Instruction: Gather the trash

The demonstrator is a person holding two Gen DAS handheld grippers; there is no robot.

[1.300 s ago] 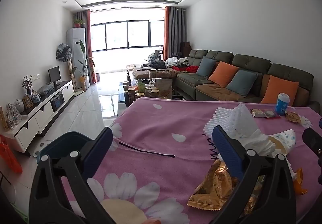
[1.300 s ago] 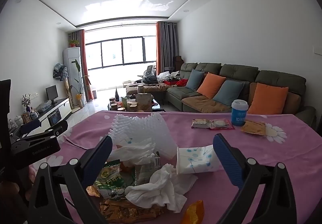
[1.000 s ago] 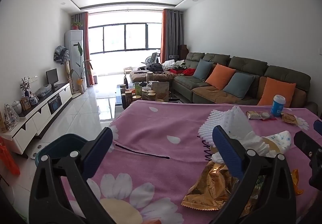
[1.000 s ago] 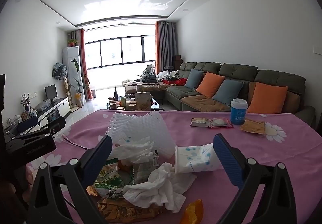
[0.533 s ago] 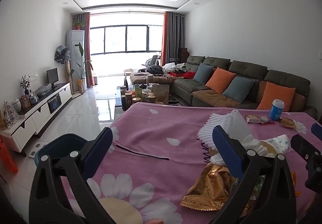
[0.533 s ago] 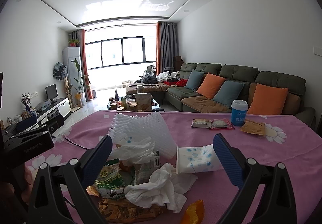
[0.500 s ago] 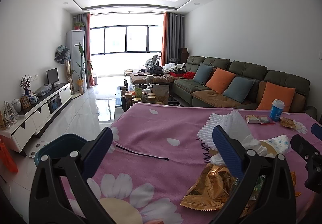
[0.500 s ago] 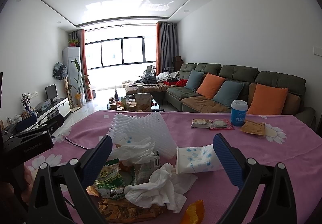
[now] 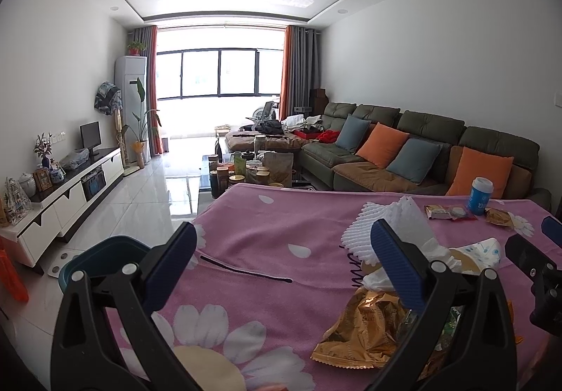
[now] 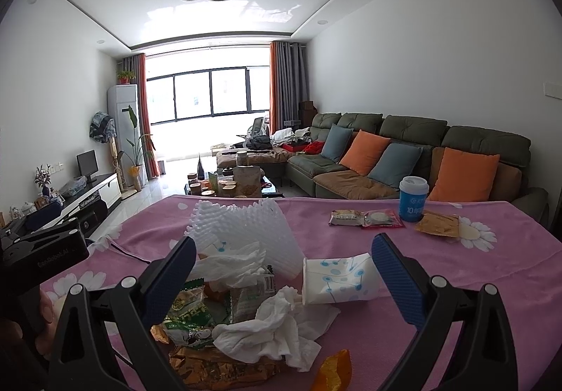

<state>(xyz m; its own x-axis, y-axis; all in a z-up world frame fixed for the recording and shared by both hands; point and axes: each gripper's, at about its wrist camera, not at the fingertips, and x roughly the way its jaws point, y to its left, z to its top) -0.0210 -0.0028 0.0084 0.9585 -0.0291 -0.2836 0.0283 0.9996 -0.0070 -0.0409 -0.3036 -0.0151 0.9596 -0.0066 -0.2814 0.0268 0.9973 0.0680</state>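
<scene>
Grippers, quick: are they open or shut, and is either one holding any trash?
Left gripper: open, holding nothing, above the pink tablecloth.
Right gripper: open, holding nothing, over the trash pile.

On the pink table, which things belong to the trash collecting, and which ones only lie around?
For the job:
crumpled tissue
gold wrapper
green snack packet
paper cup lying on its side
dark bin

Probably lying about:
upright blue cup
sofa cushions
</scene>
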